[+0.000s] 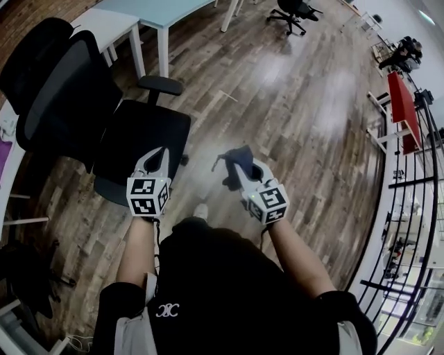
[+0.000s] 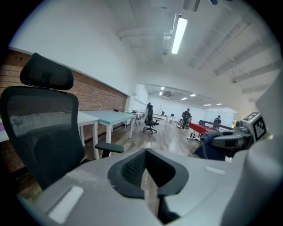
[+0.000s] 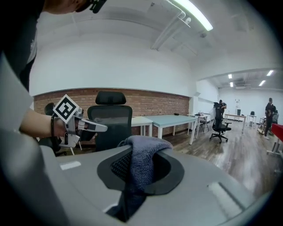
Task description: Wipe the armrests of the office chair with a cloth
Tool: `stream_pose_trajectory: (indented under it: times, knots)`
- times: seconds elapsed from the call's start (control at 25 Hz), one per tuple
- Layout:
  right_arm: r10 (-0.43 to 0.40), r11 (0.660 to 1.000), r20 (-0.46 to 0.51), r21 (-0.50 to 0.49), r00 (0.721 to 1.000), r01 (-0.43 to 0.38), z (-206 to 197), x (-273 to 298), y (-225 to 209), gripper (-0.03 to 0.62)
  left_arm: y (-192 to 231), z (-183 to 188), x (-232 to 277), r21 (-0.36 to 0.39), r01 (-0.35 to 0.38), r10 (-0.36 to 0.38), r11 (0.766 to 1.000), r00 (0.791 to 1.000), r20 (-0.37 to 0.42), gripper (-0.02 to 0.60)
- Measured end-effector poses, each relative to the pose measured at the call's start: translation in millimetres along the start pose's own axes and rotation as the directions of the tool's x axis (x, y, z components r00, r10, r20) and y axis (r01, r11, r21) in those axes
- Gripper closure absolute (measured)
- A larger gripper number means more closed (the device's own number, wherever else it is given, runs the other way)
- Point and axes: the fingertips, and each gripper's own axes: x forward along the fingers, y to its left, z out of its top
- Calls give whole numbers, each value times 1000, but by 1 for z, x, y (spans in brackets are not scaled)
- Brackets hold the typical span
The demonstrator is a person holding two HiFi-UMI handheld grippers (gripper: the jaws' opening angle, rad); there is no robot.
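The right gripper (image 1: pixel 241 170) is clamped on a dark blue cloth (image 3: pixel 141 152). The cloth bunches over the gripper's tips and hangs down between the jaws. This gripper is held out on a bare forearm and points toward 11 o'clock in the head view.

Beside it but apart, at 9 o'clock, the left gripper (image 2: pixel 146 152) has its tips pressed together with nothing between them. Its forearm reaches straight ahead and it points toward 12 o'clock.

In the head view, the left gripper lies over the near edge of the black office chair (image 1: pixel 142 135). One armrest (image 1: pixel 161 85) stands at 12 o'clock from the left gripper, well apart from both grippers. Beyond the chair, at 11 o'clock, pale tables (image 1: pixel 163 10) stand on the wooden floor (image 1: pixel 291 104).
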Motion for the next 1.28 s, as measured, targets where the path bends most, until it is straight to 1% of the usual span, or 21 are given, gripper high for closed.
stream_pose_trajectory:
  times: [0.12, 0.36, 0.48, 0.64, 0.72, 0.84, 1.0, 1.08, 1.16, 1.28]
  knots:
    - [27, 1000, -18, -12, 999, -28, 7, 21, -32, 543, 7, 12, 29, -35, -42, 42, 999, 999, 10, 577]
    - [95, 995, -57, -25, 994, -96, 9, 56, -84, 543, 19, 10, 62, -79, -143, 142, 987, 990, -22, 577]
    - [150, 988, -60, -34, 987, -152, 11, 75, -112, 543, 21, 14, 76, -97, -207, 205, 973, 978, -29, 577]
    - [236, 969, -69, -57, 969, -240, 10, 98, -151, 543, 15, 19, 100, -122, -298, 296, 947, 954, -35, 577]
    - [293, 950, -81, -87, 953, -300, 14, 111, -172, 543, 13, 28, 115, -145, -350, 350, 925, 936, -27, 577]
    - [380, 912, -122, -117, 917, -393, 18, 125, -208, 543, -3, 43, 138, -185, -428, 433, 885, 901, -17, 577]
    - [464, 863, -145, -148, 874, -483, 27, 133, -257, 543, -40, 65, 169, -208, -487, 497, 848, 868, -4, 577]
    - [498, 842, -152, -150, 854, -518, 28, 140, -277, 543, -57, 69, 179, -218, -516, 527, 829, 850, -8, 577]
    - [533, 817, -164, -154, 830, -555, 29, 151, -288, 543, -69, 69, 186, -220, -544, 553, 810, 833, -22, 577]
    - [596, 761, -184, -183, 782, -623, 31, 166, -286, 543, -77, 66, 188, -240, -576, 585, 781, 810, -41, 577]
